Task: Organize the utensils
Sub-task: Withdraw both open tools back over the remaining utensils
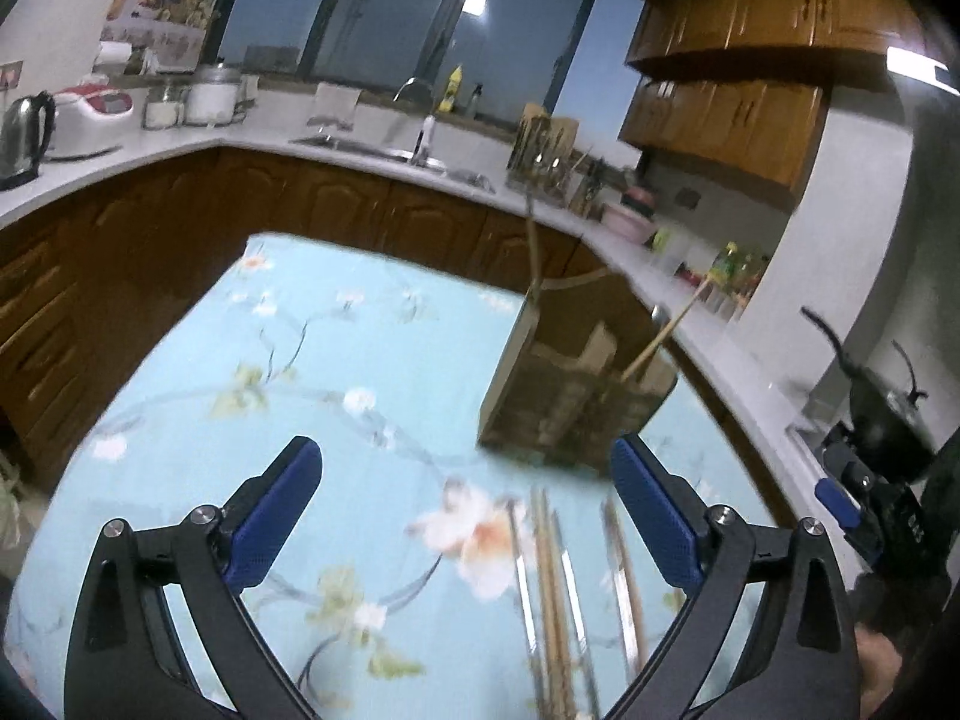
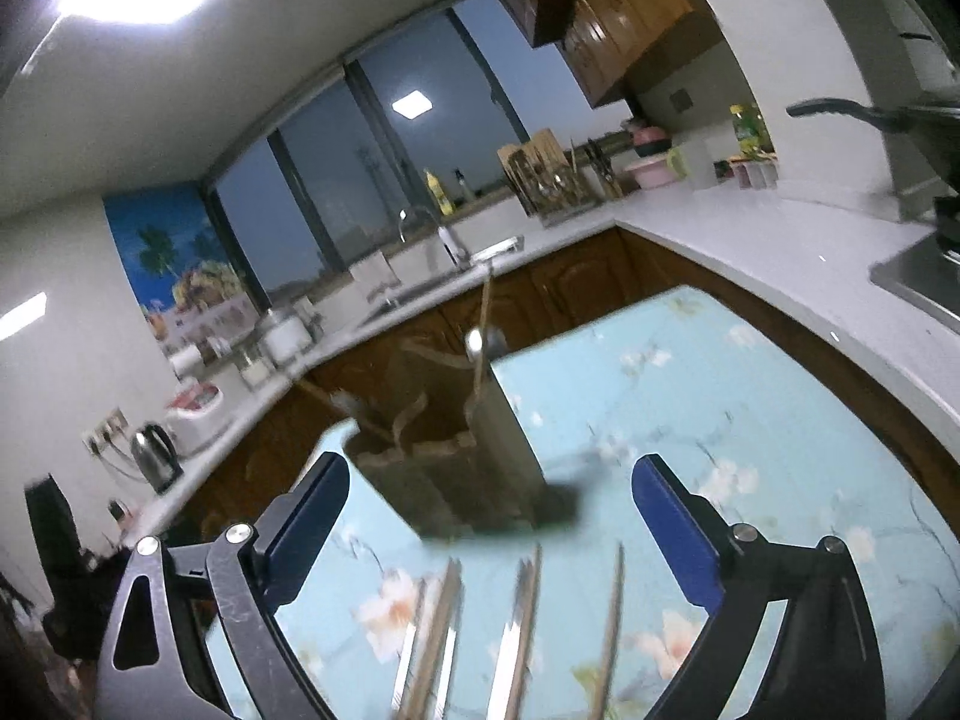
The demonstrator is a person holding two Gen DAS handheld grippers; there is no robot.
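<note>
A wooden utensil holder stands on the table with the light blue floral cloth. Wooden sticks and a metal spoon poke out of its top. Several chopsticks and metal utensils lie blurred on the cloth in front of the holder. My left gripper is open above them with nothing between its blue pads. My right gripper is also open and holds nothing, with the utensils below it. Part of the right gripper shows at the right edge of the left wrist view.
A white counter on brown cabinets wraps around the table. It carries a sink with a tap, a kettle, a rice cooker, a knife block and bottles. A black wok sits on the stove at right.
</note>
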